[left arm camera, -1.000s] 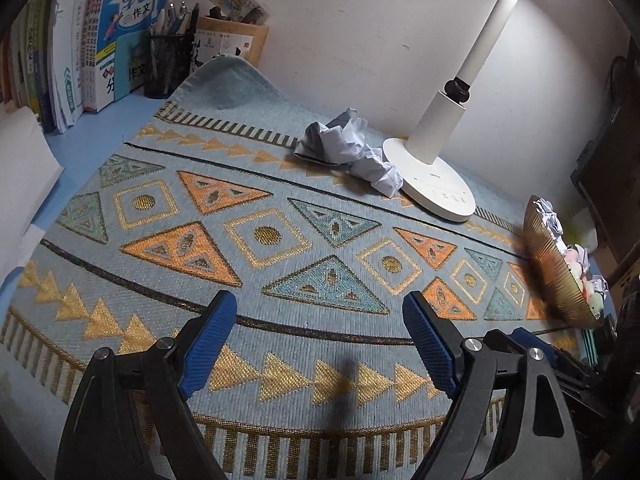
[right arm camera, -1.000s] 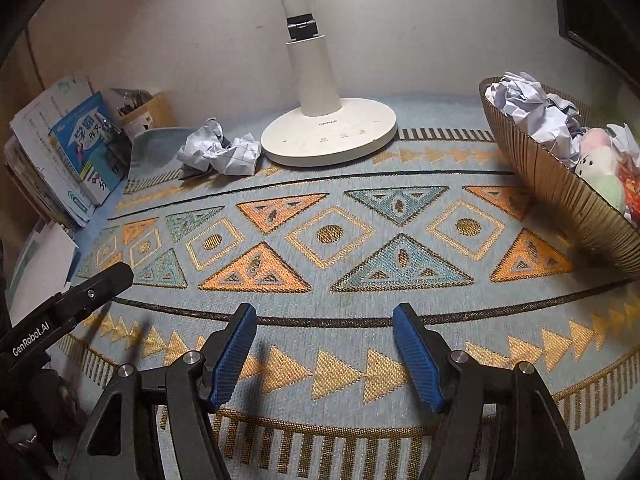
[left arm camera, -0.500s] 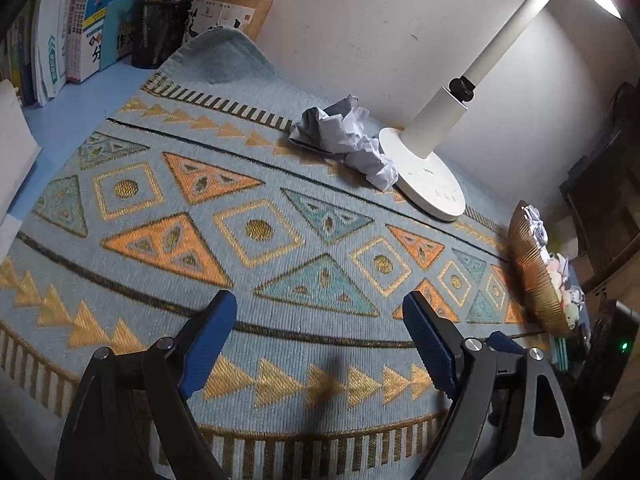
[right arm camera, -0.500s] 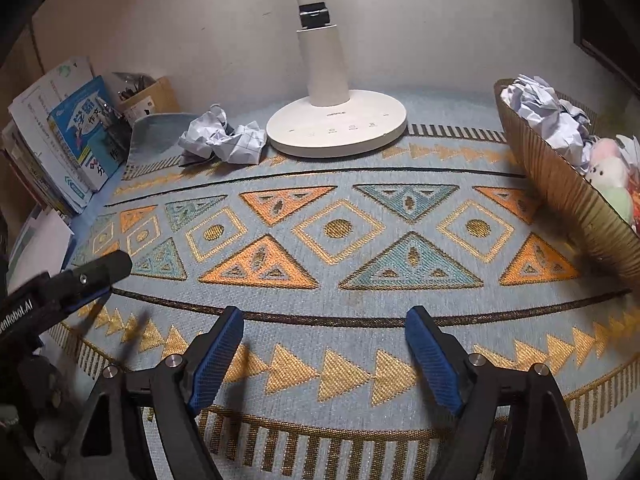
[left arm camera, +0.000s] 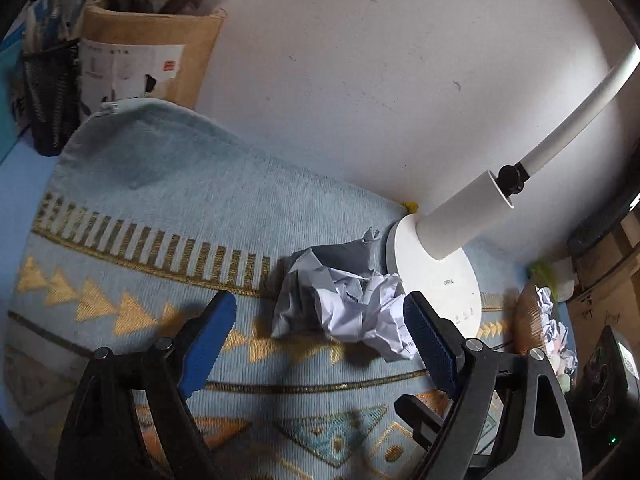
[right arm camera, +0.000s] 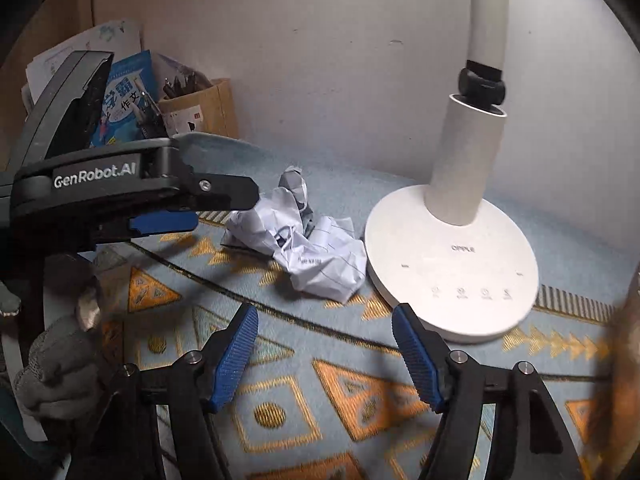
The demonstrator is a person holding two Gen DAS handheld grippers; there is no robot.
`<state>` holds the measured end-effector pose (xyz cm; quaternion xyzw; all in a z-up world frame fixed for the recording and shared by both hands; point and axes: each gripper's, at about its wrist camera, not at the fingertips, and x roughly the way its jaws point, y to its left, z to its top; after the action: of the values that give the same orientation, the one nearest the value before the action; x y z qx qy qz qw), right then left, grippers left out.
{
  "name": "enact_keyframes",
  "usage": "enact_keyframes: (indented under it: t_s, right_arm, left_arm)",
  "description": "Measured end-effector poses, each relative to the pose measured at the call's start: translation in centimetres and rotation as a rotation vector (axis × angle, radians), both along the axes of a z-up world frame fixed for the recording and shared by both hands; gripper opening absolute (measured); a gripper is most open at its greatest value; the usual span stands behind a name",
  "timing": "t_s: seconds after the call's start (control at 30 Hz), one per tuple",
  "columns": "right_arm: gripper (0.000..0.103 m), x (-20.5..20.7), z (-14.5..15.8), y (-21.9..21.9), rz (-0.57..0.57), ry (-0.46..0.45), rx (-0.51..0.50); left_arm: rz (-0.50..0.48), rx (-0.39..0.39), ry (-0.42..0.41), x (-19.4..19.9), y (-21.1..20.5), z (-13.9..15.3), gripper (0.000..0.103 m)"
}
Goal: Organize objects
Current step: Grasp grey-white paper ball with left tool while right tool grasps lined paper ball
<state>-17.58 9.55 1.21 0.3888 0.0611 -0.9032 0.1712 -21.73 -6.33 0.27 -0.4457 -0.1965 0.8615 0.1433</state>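
Left wrist view: left tool [left arm camera: 316, 324] apart, nothing clamped.
Progress: early by my reading; some paper already in basket [left arm camera: 528, 316] at 3 o'clock, wad not yet gripped.
Mat [left arm camera: 168, 200]: covers desk.
Lamp [right arm camera: 452, 264]: base touches wad.
Wad [left arm camera: 352, 304]: crumpled lined paper between open pads.
Right tool [right arm camera: 324, 352]: closing on nothing; wad at 12 o'clock.

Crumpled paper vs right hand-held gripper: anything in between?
Nothing but bare patterned mat. The right wrist view shows the crumpled paper lying ahead of the right hand-held gripper, whose jaws are closing with nothing between them.
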Motion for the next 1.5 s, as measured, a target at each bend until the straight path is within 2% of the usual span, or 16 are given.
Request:
enact_keyframes:
  t_s: [0.2, 0.27, 0.3, 0.4, 0.47, 0.67, 0.83, 0.93, 1.17, 1.3, 1.43, 1.5]
  right_arm:
    - [0.068, -2.6, -0.6, -1.2, 0.022, -0.001, 0.005]
    - [0.064, -3.3, -0.7, -1.8, 0.025, -0.002, 0.018]
    - [0.055, -3.6, -0.8, -2.1, 0.036, -0.010, 0.028]
    - [0.054, -3.8, -1.0, -2.4, 0.031, -0.007, 0.040]
    - [0.053, -3.6, -0.9, -2.1, 0.027, -0.008, 0.021]
    - [0.053, -0.5, 0.5, 0.0, 0.015, -0.009, -0.067]
    - [0.053, 5.2, 2.9, 2.6, 0.004, 0.021, -0.100]
    - [0.053, 8.8, 3.4, 4.1, -0.015, 0.020, -0.104]
    - [0.053, 15.9, 2.2, 8.4, -0.110, -0.014, -0.096]
    - [0.054, 17.1, 0.8, 10.2, -0.151, -0.053, -0.123]
    - [0.054, 17.6, 0.1, 10.3, -0.131, -0.059, -0.111]
    - [0.060, 17.7, -0.4, 10.3, -0.125, -0.090, -0.122]
  left_arm:
    - [-0.013, -0.025, -0.001, -1.1, 1.1, -1.5, 0.081]
    - [-0.017, -0.047, 0.005, -1.1, 1.3, -1.5, 0.073]
    - [-0.015, -0.051, 0.009, -1.1, 1.4, -1.6, 0.063]
    - [-0.015, -0.092, 0.027, -0.8, 1.5, -1.6, 0.054]
    - [-0.017, -0.082, 0.031, -0.6, 1.2, -1.4, 0.048]
    - [-0.046, -0.089, 0.073, 2.5, 1.0, 0.6, 0.047]
    - [-0.090, -0.108, 0.097, 8.3, 1.7, 2.7, 0.047]
    - [-0.122, -0.117, 0.092, 12.6, 2.6, 2.9, 0.047]
    - [-0.122, -0.150, 0.080, 20.1, 4.3, 1.1, 0.047]
    - [-0.091, -0.163, 0.075, 21.8, 4.5, 0.1, 0.047]
    - [-0.064, -0.194, 0.106, 22.5, 4.7, -0.3, 0.047]
    - [-0.056, -0.208, 0.109, 22.6, 4.8, -0.4, 0.047]
